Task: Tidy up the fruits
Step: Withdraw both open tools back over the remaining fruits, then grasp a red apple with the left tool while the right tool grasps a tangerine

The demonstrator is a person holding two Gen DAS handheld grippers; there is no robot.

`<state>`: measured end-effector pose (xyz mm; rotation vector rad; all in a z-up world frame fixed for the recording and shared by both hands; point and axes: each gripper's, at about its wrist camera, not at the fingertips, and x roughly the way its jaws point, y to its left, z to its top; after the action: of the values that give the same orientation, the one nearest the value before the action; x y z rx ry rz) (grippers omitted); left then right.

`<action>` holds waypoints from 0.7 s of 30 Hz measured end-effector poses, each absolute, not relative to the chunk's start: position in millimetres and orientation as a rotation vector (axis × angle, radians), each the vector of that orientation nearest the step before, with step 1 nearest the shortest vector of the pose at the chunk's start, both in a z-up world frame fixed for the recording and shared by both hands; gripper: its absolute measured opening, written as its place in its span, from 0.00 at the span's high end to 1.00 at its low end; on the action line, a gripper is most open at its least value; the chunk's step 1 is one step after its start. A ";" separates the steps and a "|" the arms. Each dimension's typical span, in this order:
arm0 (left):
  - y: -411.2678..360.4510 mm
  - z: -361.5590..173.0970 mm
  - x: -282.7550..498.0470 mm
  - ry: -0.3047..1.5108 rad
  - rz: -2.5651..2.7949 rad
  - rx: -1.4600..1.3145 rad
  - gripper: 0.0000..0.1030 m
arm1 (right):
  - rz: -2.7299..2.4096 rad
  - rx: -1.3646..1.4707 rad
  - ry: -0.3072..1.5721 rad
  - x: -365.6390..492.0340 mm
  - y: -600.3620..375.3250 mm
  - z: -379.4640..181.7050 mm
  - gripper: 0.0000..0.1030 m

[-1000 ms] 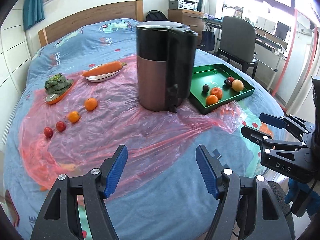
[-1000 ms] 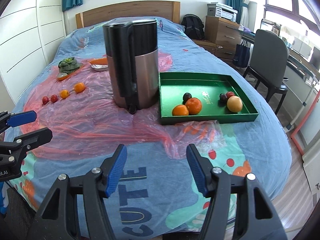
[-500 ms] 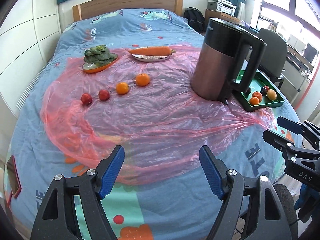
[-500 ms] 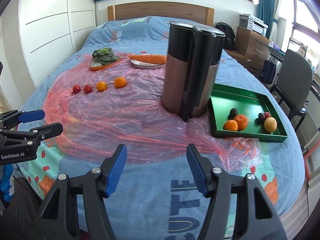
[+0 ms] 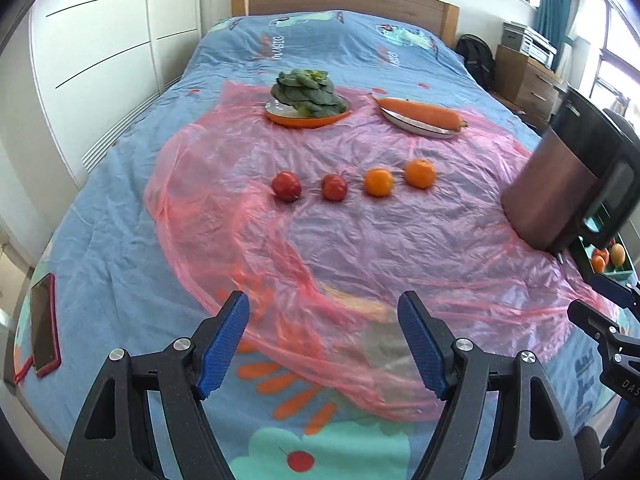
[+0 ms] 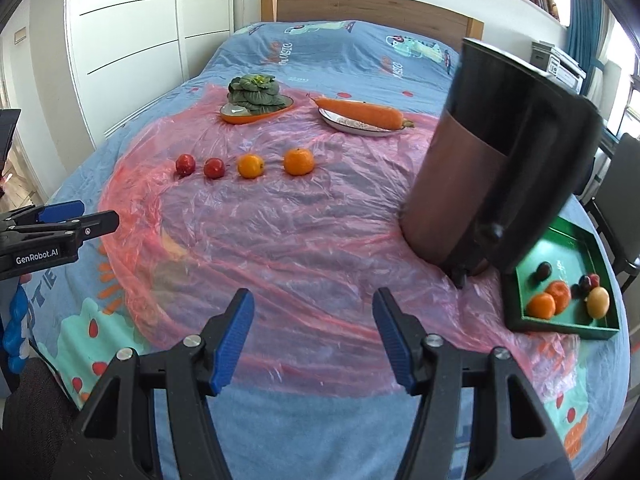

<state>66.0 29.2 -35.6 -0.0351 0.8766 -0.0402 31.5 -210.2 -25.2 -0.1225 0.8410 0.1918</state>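
Two red fruits and two oranges lie in a row on a pink plastic sheet on the bed. The row also shows in the right wrist view. A green tray at the right holds several fruits, among them an orange. My left gripper is open and empty, well short of the row. My right gripper is open and empty over the sheet's near edge.
A tall copper-and-black kettle stands between the fruit row and the tray. A plate of greens and a plate with a carrot sit farther back. A phone lies at the bed's left edge.
Both views have swung left, from the tray and kettle toward the fruit row. The row is now centred ahead of the left gripper. Both grippers stay open.
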 end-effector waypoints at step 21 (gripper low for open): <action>70.8 -105.2 230.6 0.912 0.042 -0.136 0.43 | 0.267 -0.106 0.829 240.2 -156.2 -84.2 0.23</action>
<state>230.6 70.8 -105.2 -0.1358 0.9120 0.0424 240.2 -156.2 -84.2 -0.1056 0.8291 0.2674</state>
